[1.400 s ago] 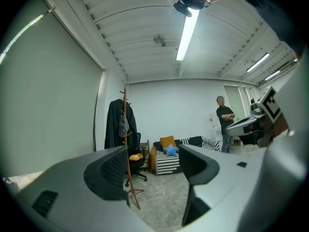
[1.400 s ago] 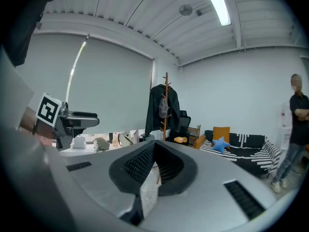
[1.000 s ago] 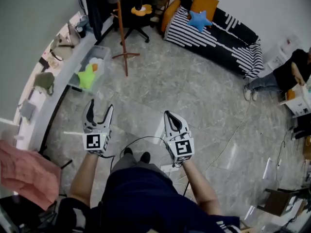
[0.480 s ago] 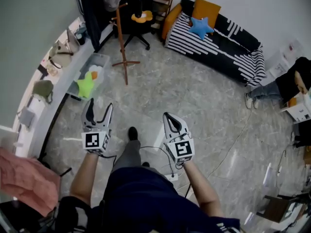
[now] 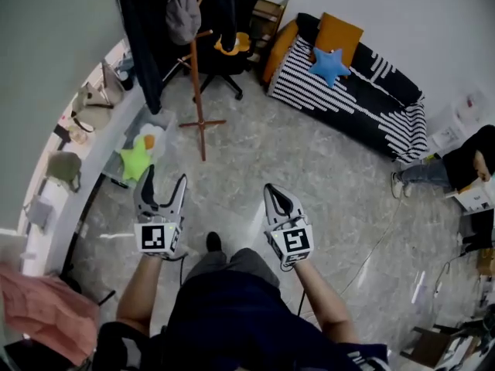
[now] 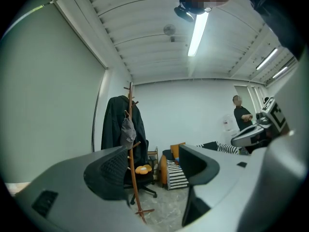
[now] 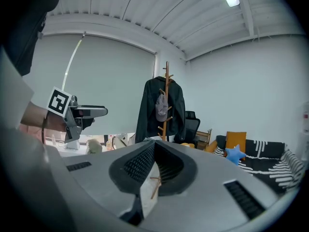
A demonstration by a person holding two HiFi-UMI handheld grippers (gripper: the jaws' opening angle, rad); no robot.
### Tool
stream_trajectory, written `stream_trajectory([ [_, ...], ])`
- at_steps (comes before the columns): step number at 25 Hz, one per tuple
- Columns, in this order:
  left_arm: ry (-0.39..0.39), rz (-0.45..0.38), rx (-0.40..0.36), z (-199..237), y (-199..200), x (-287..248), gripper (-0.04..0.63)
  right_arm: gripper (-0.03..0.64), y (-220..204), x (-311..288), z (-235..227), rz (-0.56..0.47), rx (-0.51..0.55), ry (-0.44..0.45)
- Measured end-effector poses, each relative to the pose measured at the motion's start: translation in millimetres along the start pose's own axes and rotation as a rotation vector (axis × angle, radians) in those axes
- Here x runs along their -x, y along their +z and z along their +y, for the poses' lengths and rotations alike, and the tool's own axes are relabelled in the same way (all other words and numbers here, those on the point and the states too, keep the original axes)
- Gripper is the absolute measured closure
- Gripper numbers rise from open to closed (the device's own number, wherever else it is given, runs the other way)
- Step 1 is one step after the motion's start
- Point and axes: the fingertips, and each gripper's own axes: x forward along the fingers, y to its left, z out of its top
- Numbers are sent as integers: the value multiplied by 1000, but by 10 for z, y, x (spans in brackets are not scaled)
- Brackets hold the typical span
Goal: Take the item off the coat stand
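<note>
Left claw (image 5: 164, 175) is wide open & empty. Nothing sits btw its two jaws, only the far-off room shows thru the gap. Right claw (image 5: 272, 189) is pinched almost shut, w/ nothing in it. Both are held out low in front of the person, well apart from the coat stand (image 5: 195, 68). The stand is on the floor across the room, near a black chair (image 5: 232, 59) & not far from the stripy sofa (image 5: 348, 91).

Two things hang on the stand: a grey cap (image 5: 183, 14) on a side peg, & a big dark coat (image 5: 143, 37) up top beside it. The task says just "the item", so I can't tell which one. The cap looks like the easy pick.

Step now, I think: walk up to the stand. Nothing is grabbed yet, so the job is at its start.

How to do it well: get close first, don't reach from far. Go in w/ the left claw wide & aim at the cap's soft body or brim, not the peg. Pinch, then lift up & off the peg before pulling away, cos a sideways tug could tip the thin stand. The right claw could open & steady the pole if it wobbles. Mind the box of toys (image 5: 164, 122) on the floor on the way.
</note>
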Motion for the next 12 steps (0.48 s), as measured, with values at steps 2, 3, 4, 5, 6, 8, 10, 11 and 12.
stream_trajectory([
  [2,6,0,-4,92,48,-278,268,598,64,-265,-119,-2,7,8],
  [3,10,-2,-6,133,72,-413,270,598,88,-390,-179,-1,12,15],
  [4,14,-2,-9,168,91,-549,269,598,108,-512,-245,-1,16,23],
  [5,19,-3,-16,201,110,-689,268,598,124,-631,-320,0,20,31],
  [6,24,-8,-28,231,130,-832,268,598,134,-746,-405,1,23,40],
  [8,42,-18,-51,275,180,-1127,268,598,140,-963,-604,0,25,60],
  [10,75,-15,-48,302,255,-1437,268,598,145,-1180,-832,-2,24,85],
  [11,96,-7,-44,314,288,-1590,268,598,150,-1284,-950,-1,24,100],
  [12,118,3,-47,330,312,-1737,268,598,156,-1381,-1069,2,24,117],
])
